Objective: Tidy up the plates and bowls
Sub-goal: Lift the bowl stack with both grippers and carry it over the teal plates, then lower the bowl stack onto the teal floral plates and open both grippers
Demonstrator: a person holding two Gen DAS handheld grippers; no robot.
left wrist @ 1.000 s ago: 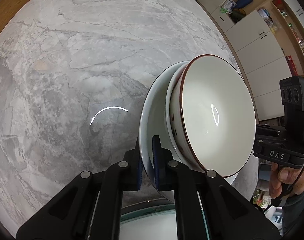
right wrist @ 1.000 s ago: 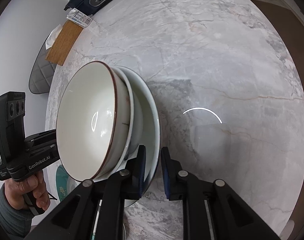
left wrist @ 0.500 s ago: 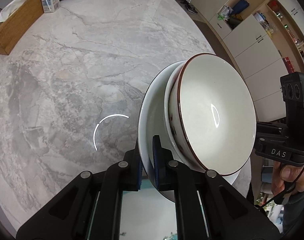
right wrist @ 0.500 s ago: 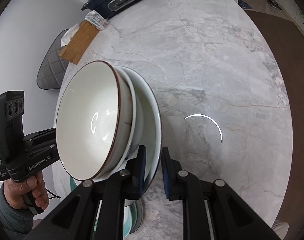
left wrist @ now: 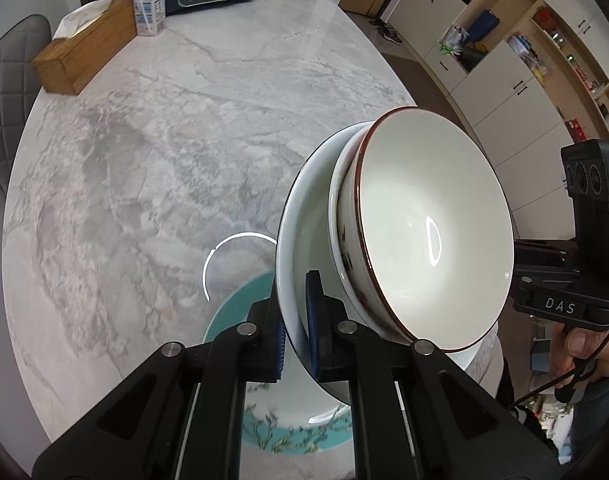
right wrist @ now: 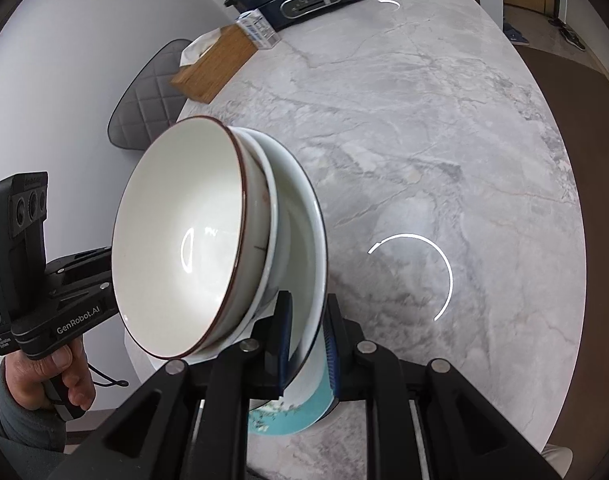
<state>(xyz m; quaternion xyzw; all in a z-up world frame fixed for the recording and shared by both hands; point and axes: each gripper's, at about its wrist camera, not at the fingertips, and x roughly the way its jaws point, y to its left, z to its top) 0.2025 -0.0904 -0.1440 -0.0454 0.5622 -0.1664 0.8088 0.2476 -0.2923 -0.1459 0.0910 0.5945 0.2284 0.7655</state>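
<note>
bowl (left wrist: 432,224) nested in plate (left wrist: 300,240), above patterned plate (left wrist: 232,312) on table (left wrist: 144,160), box (left wrist: 80,56) at far edge

Marble table (left wrist: 232,128), perhaps cupboards (left wrist: 500,68) behind

The left tongs (left wrist: 297,322) point steeply down toward the surface (left wrist: 144,168), their blue pads (left wrist: 313,316) pinched tight on the rim of the white plate (left wrist: 300,240), one pad on each face. The right tongs (right wrist: 309,334) point down at a like slope and clamp the opposite rim of the same plate. Beyond the plate, each view shows the other tool's black body gripped by a bare hand (right wrist: 40,384), fingers curled round the handle, a grey sleeve at the wrist.
</note>
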